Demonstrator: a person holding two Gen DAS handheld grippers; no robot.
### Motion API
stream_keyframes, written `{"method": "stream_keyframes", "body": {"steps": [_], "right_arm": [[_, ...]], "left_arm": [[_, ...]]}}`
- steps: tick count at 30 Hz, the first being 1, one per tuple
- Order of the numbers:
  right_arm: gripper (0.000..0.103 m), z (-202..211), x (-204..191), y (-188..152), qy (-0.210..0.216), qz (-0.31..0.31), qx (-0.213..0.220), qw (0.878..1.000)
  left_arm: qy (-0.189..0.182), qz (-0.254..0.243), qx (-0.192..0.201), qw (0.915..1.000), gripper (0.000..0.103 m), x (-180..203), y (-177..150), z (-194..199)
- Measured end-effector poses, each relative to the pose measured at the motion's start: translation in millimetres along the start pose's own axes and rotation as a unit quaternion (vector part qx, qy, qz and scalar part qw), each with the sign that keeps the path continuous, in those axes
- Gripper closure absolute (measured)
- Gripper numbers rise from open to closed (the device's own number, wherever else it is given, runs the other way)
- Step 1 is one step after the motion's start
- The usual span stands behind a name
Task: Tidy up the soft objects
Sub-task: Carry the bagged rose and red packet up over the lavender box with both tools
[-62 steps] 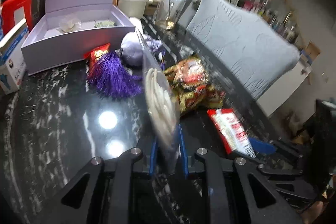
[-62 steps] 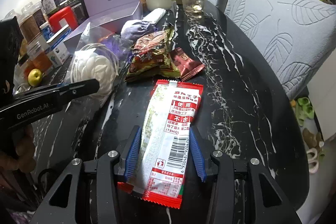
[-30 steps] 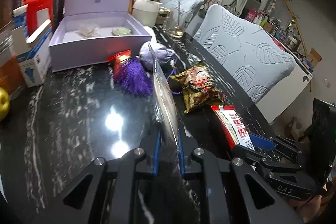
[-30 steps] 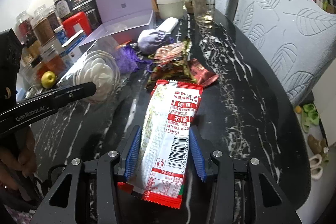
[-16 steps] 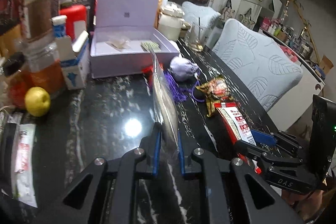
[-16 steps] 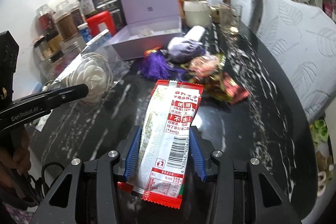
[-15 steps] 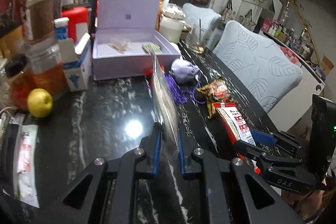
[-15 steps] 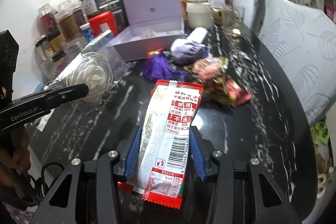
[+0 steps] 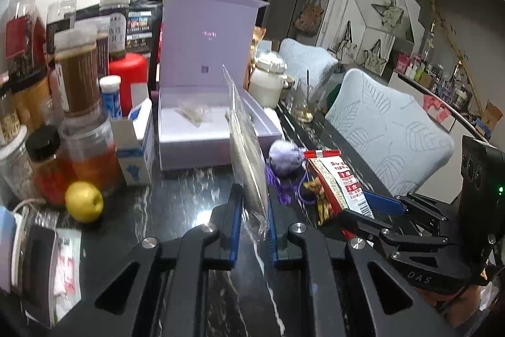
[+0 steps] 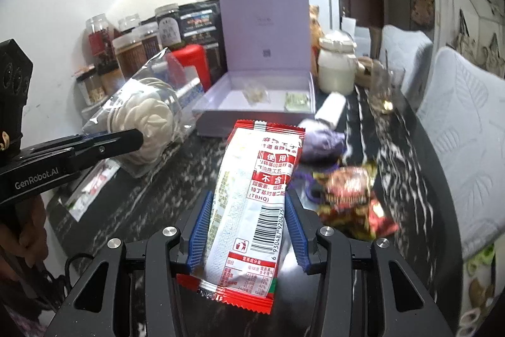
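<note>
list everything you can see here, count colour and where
clear bag: 1, transparent with white contents, in left hand-held gripper
snack packet: 1, red and white, in right hand-held gripper
gift box: 1, lilac, open, back of table
pouch: 1, purple, in front of box
snack packs: a pile, red and gold, right of pouch
yellow fruit: 1, left by the jars
jars: several, brown and orange contents, left edge
table: 1, black marble
left hand-held gripper: 1, black, blue pads
right hand-held gripper: 1, black, blue pads
</note>
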State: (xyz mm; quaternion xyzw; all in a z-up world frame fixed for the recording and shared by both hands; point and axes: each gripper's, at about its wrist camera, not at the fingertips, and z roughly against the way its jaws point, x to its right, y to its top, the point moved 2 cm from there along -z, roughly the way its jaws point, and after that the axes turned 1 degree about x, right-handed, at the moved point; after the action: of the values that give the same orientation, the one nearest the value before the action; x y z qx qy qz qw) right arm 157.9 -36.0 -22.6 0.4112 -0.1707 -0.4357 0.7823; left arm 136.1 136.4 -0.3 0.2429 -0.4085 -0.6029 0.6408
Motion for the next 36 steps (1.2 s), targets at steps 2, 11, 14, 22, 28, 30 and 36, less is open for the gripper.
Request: {"method": "stream_keyframes", "body": {"steps": [2, 11, 14, 22, 28, 30, 36], "right_arm": [[0.058, -2, 0, 8, 0.003, 0.005, 0.007, 1.0], [0.058, -16, -1, 53, 0.02, 0.027, 0.035, 0.999], [0.058, -21, 0, 69, 0.023, 0.035, 0.047, 0.998], [0.058, -37, 10, 111, 0.029, 0.047, 0.07, 0.996], [0.058, -54, 20, 141, 0.031, 0.048, 0.085, 0.995], [0.058, -61, 22, 150, 0.028, 0.051, 0.091, 0.994], [0.058, -78, 29, 178, 0.022, 0.058, 0.108, 0.992]], "left_arm": [[0.0, 0.0, 0.01, 1.0, 0.089, -2, 9, -1], [0.003, -0.019, 0.043, 0.9989, 0.089, -5, 52, -17], [0.0, -0.018, 0.051, 0.9985, 0.089, -7, 65, -23], [0.004, -0.021, 0.08, 0.9966, 0.089, -16, 103, -45], [0.005, -0.02, 0.093, 0.9955, 0.089, -24, 127, -68], [0.006, -0.018, 0.097, 0.9951, 0.089, -26, 134, -74], [0.013, -0.011, 0.111, 0.9937, 0.089, -39, 160, -96]]}}
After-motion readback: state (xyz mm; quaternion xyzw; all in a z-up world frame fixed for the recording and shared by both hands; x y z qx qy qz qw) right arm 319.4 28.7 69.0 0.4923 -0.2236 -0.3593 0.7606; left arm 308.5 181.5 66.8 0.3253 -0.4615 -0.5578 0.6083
